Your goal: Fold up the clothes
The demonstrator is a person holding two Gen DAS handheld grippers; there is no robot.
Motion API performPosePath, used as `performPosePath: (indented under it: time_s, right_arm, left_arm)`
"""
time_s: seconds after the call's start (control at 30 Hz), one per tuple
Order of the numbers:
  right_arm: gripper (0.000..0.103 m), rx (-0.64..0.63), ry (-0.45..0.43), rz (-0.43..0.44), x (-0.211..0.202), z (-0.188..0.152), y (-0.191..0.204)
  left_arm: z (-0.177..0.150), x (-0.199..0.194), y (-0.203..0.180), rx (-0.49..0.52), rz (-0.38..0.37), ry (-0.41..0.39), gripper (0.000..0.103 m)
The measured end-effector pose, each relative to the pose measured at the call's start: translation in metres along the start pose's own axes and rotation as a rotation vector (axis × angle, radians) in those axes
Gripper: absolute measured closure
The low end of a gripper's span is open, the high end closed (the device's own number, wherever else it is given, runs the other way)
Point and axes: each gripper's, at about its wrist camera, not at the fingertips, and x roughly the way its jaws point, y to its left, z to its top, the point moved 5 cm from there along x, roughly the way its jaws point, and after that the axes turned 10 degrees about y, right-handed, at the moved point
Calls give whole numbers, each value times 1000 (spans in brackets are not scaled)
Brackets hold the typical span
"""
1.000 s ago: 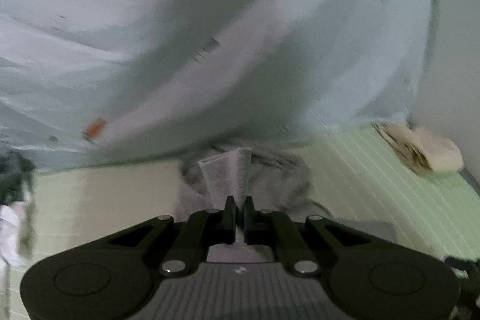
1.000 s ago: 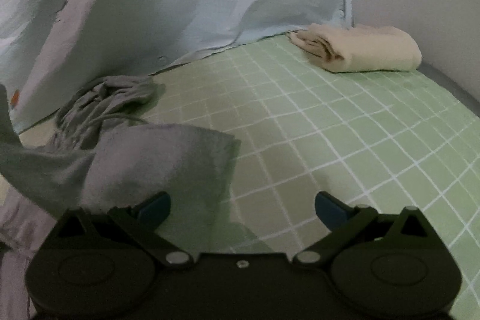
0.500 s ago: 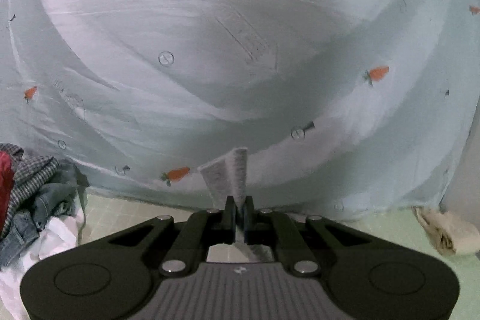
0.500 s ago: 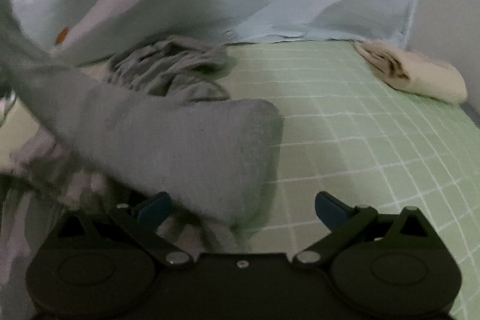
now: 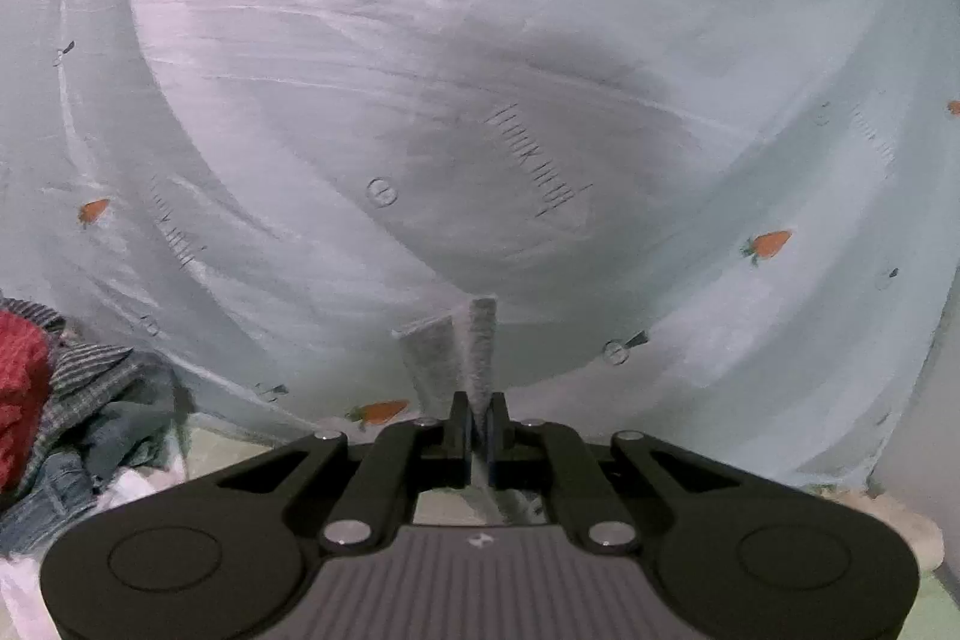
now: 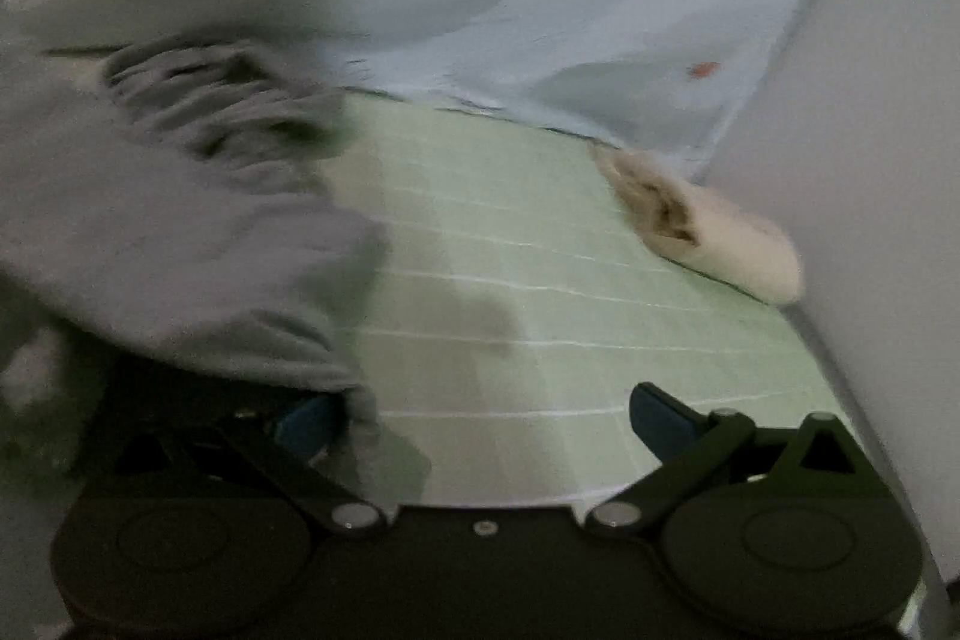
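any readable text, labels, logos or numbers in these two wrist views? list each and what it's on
No readable text in either view.
Small pale emblem on the left gripper body: a mark only, too small to read.
Ruler-like tick print on the pale blue carrot-print sheet: lines, no digits legible.
Grey knit garment, folded cream cloth, green checked bedsheet: no labels visible; the right wrist view is motion-blurred.

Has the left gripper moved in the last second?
Yes. The left gripper, shut on the grey garment, has risen and tilted up: the green sheet it looked down on has dropped to the frame's bottom and the carrot-print cloth fills its view.
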Motion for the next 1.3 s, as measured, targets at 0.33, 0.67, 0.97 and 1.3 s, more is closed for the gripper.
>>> performPosePath:
  time_s: [0.33,0.67,0.97,1.3]
  right_arm:
    - [0,10,-59,232,-44,-5,21]
    - [0,-150,-108,306,-51,8,87]
    - [0,-12,-26,145,-8,19,61]
    - [0,56,60,178,8,3,35]
  left_arm:
    - [-9,6,4,-56,-18,35,98]
    - [8,-8,-9,-37,-57,-12,98]
    - [10,-15,-11,-18,-40,-28,98]
    - [-13,-1,13,-42,48,30,98]
